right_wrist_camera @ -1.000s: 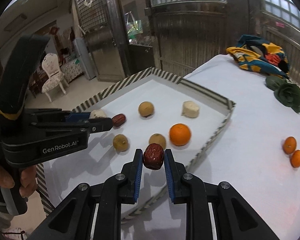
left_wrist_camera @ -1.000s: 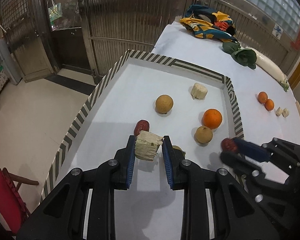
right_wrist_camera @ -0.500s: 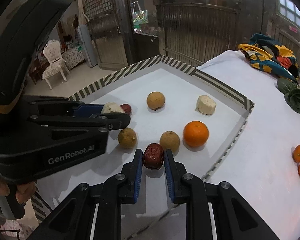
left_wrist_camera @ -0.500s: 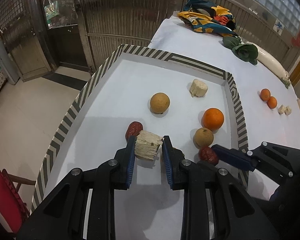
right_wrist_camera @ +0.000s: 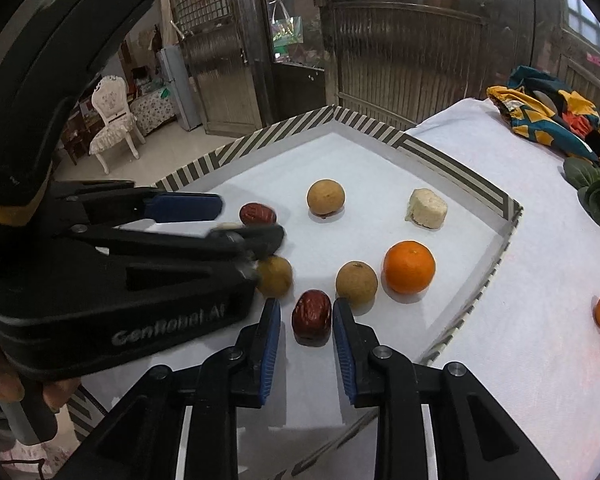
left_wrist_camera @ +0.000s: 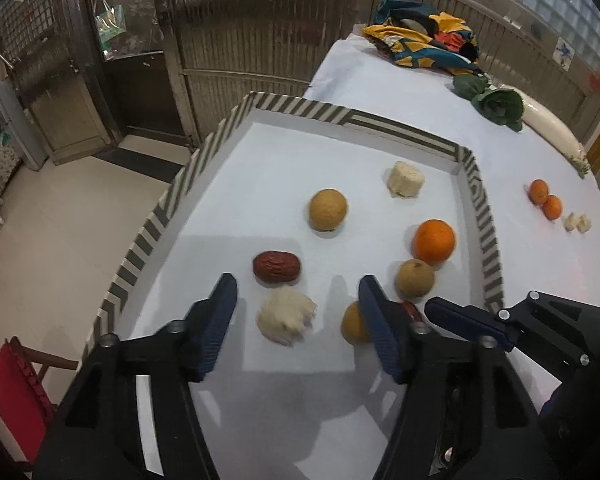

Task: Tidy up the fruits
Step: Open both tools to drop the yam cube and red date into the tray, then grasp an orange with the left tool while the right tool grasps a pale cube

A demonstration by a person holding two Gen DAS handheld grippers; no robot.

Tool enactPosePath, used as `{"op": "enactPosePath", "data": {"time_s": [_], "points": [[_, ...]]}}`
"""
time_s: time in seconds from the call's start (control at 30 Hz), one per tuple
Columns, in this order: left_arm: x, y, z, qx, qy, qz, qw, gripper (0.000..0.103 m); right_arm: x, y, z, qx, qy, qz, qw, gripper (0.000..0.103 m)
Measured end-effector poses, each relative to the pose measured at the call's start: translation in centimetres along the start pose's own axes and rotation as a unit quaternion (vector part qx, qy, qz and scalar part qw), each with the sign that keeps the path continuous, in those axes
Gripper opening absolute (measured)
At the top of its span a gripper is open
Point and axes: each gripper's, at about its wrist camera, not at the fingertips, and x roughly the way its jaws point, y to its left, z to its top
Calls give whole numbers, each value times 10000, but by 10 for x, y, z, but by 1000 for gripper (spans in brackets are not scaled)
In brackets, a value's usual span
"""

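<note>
A striped-rim tray (left_wrist_camera: 300, 109) (right_wrist_camera: 452, 163) holds the fruits. My left gripper (left_wrist_camera: 294, 312) is open over a pale fibrous chunk (left_wrist_camera: 286, 315) lying on the tray floor beside a red date (left_wrist_camera: 277, 266). My right gripper (right_wrist_camera: 306, 326) is open, with its fingers either side of a second red date (right_wrist_camera: 311, 316) that rests on the tray. An orange (right_wrist_camera: 409, 267), brown round fruits (right_wrist_camera: 357, 282) (right_wrist_camera: 325, 197) (right_wrist_camera: 275, 276) and another pale chunk (right_wrist_camera: 427, 208) also lie in the tray.
On the white tablecloth right of the tray lie two small oranges (left_wrist_camera: 545, 199) and two pale cubes (left_wrist_camera: 577, 223). Further back are leafy greens (left_wrist_camera: 496, 103), a white radish (left_wrist_camera: 550, 130) and a colourful cloth (left_wrist_camera: 422, 44). A red chair (left_wrist_camera: 16, 392) stands on the floor at left.
Both grippers lowered onto the tray and opened. The left one let go of the pale chunk; the right one let go of the red date, and both pieces now rest on the tray.
</note>
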Motion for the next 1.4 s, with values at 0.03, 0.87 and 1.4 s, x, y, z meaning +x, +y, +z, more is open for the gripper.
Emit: {"op": "enactPosePath", "data": {"time_s": [0.03,0.87,1.4], "points": [[-1,-2,0,23,-2,7,10000,64,-2,-2,-1,49,-23,12,10000,26],[-40,-129,5,798,-245,-938,9921,64,-109,-125,-68,1452,-701,-882,9830,27],[-19,-221,23,1536,36,-1188,9810,64,-148,-243,-136,2236,-559,-1538,9609,29]]}}
